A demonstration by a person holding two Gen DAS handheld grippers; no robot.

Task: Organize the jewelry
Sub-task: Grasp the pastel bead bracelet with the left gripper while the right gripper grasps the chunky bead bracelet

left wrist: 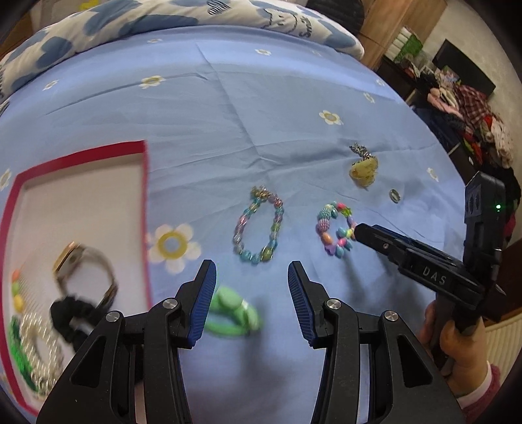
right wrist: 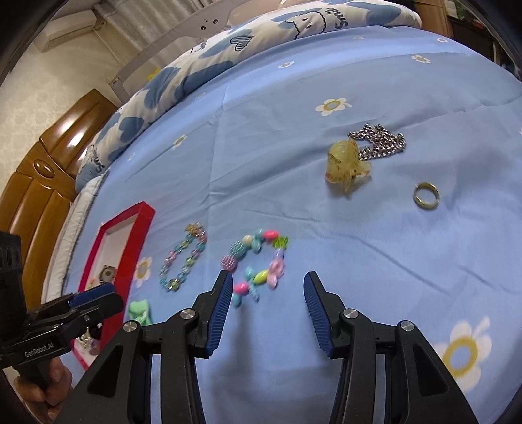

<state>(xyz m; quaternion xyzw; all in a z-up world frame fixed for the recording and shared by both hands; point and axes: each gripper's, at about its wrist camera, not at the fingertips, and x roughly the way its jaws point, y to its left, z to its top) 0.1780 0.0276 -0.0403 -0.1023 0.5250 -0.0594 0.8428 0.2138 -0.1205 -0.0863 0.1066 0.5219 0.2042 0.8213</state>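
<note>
A red-rimmed tray (left wrist: 143, 182) at the left holds a gold watch (left wrist: 83, 270), a black scrunchie (left wrist: 70, 316) and beaded pieces. On the blue bedsheet lie a pastel chain bracelet (left wrist: 257, 225), a chunky bead bracelet (left wrist: 336, 233), a green frog clip (left wrist: 233, 310), a yellow pendant on a silver chain (left wrist: 363, 169) and a ring (left wrist: 394, 195). My left gripper (left wrist: 251, 293) is open and empty just above the frog clip. My right gripper (right wrist: 267, 303) is open and empty, its left finger (right wrist: 223, 293) beside the chunky bead bracelet (right wrist: 257, 264). The ring (right wrist: 425, 195) lies far right.
A cloud-print duvet (left wrist: 163, 19) is bunched along the bed's far edge. A wooden headboard (right wrist: 49, 169) stands at the left. Clothes are piled on dark furniture (left wrist: 473, 130) past the bed's right side. The tray (right wrist: 143, 218) sits near the bed's left edge.
</note>
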